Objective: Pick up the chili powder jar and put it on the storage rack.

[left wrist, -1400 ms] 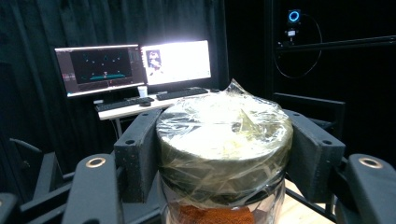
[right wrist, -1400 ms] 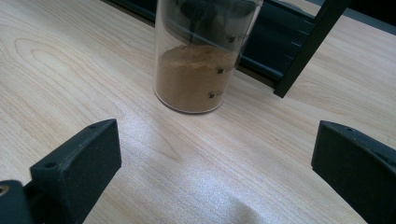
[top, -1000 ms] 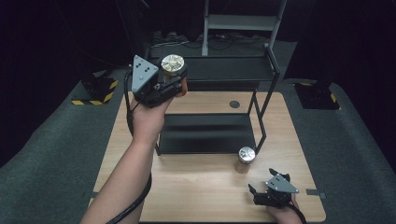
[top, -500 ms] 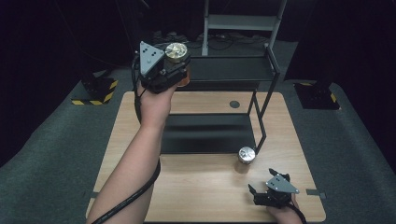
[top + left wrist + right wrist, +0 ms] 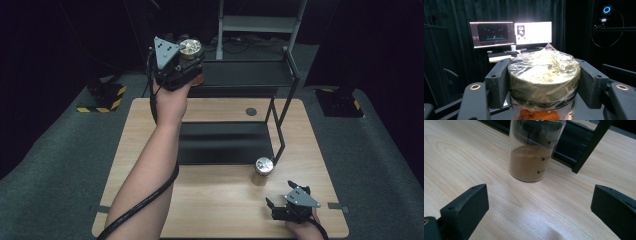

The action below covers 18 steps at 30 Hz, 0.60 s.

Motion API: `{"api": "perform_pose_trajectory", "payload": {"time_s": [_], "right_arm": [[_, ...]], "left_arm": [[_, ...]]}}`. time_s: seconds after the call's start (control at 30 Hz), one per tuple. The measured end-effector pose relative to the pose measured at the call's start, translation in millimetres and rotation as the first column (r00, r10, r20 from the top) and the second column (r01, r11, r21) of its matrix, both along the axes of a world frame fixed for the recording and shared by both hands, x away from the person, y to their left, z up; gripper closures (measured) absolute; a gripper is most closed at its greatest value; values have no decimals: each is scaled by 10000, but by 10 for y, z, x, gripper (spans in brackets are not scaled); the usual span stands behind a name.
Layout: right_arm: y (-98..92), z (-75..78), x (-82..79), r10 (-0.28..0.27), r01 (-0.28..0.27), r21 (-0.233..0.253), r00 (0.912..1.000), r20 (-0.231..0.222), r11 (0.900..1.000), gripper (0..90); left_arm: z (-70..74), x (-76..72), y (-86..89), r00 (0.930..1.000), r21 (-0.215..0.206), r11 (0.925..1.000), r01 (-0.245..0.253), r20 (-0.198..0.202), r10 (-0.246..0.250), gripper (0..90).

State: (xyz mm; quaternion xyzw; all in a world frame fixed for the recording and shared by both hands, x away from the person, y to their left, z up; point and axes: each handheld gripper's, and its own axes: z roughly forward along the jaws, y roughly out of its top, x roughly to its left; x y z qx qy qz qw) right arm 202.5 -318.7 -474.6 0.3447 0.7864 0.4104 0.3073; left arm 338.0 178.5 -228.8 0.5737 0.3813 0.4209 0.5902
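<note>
My left claw (image 5: 187,62) is clamped on a spice jar (image 5: 190,48), its jaws pressed against the lid on both sides; the lid is wrapped in clear film, and reddish powder shows in the glass below it in the left gripper view (image 5: 537,115). A second ago I held this jar lower and nearer; it has since risen and gone farther, and now hangs at the left end of the top shelf (image 5: 245,75) of the black rack. I judge the lift is about done, and what remains is to carry the jar in over the shelf and set it down. My right claw (image 5: 286,200) rests at the near right of the worktop (image 5: 215,210), jaws apart and holding nothing, where it was before. Just beyond it a second jar (image 5: 531,157) of brown powder stands upright beside the rack's leg (image 5: 590,146).
</note>
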Motion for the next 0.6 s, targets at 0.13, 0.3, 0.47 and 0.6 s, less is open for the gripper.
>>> {"api": "perform_pose_trajectory", "payload": {"time_s": [0.13,0.3,0.47,0.6], "right_arm": [[0,-1,0,6,-6,1,10000,7,10000,4],[1,1,2,17,-17,-9,10000,-7,10000,4],[3,0,1,26,-26,-25,10000,0,10000,4],[2,-2,-2,39,-39,-35,10000,29,10000,4]], "left_arm": [[2,45,-7,9998,75,9999,-156,-100,157,348],[0,73,-6,9996,90,9998,-191,-185,193,347],[-13,91,-5,9993,71,9998,-188,-315,190,347],[-28,109,-18,9992,70,9999,-158,-375,161,347]]}}
